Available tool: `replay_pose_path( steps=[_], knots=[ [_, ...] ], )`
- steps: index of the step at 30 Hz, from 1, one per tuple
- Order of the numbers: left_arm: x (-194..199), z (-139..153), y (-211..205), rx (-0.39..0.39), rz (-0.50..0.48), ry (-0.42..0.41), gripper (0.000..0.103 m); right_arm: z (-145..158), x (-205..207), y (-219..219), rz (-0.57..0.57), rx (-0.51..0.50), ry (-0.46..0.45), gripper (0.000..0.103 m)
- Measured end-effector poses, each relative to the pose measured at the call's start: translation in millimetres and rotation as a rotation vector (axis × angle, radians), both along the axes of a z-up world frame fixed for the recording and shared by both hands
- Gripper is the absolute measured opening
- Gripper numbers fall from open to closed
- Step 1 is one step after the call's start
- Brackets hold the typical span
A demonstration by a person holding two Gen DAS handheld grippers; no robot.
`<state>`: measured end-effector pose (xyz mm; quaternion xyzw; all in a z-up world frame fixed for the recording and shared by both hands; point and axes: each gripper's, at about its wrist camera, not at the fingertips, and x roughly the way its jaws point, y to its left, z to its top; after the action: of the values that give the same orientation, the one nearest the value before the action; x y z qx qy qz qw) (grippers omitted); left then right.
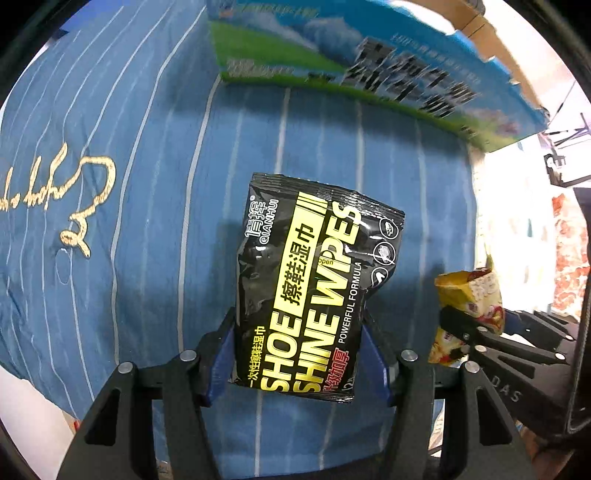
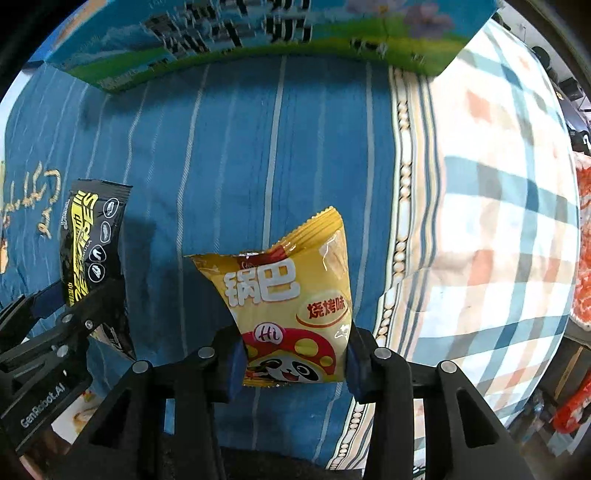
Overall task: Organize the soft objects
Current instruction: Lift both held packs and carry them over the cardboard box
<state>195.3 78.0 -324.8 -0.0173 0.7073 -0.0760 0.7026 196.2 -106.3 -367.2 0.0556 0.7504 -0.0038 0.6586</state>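
My left gripper is shut on a black and yellow shoe shine wipes pack, held above the blue striped cloth. My right gripper is shut on a yellow snack packet with a panda print. The right gripper with the snack packet shows at the right of the left wrist view. The left gripper with the wipes pack shows at the left of the right wrist view. A blue and green printed cardboard box stands ahead of both; it also shows in the right wrist view.
The blue striped cloth has gold script embroidery at the left. A plaid cloth in white, blue and orange lies to the right. A red patterned item sits at the far right edge.
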Motion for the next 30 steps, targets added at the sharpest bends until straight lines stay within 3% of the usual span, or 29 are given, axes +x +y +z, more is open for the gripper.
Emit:
replay_pose_path(
  steps=[7, 13, 18, 22, 25, 30],
  knots=[
    [9, 40, 6, -0.067, -0.020, -0.048, 0.058, 49, 11, -11, -0.050, 0.060, -0.082, 0.044],
    [37, 117, 4, -0.147, -0.027, -0.146, 0.058, 109, 35, -22, -0.095, 0.131, -0.193, 0.044],
    [75, 163, 8, -0.185, -0.026, -0.230, 0.058, 169, 76, -38, -0.127, 0.180, -0.284, 0.044],
    [107, 175, 15, -0.196, 0.002, -0.259, 0.058, 197, 111, -45, -0.151, 0.179, -0.329, 0.044],
    [137, 170, 14, -0.198, 0.021, -0.256, 0.058, 201, 134, -49, -0.153, 0.169, -0.343, 0.044],
    [188, 142, 16, -0.246, 0.062, -0.164, 0.058, 182, 180, -53, -0.164, 0.154, -0.305, 0.044]
  ],
)
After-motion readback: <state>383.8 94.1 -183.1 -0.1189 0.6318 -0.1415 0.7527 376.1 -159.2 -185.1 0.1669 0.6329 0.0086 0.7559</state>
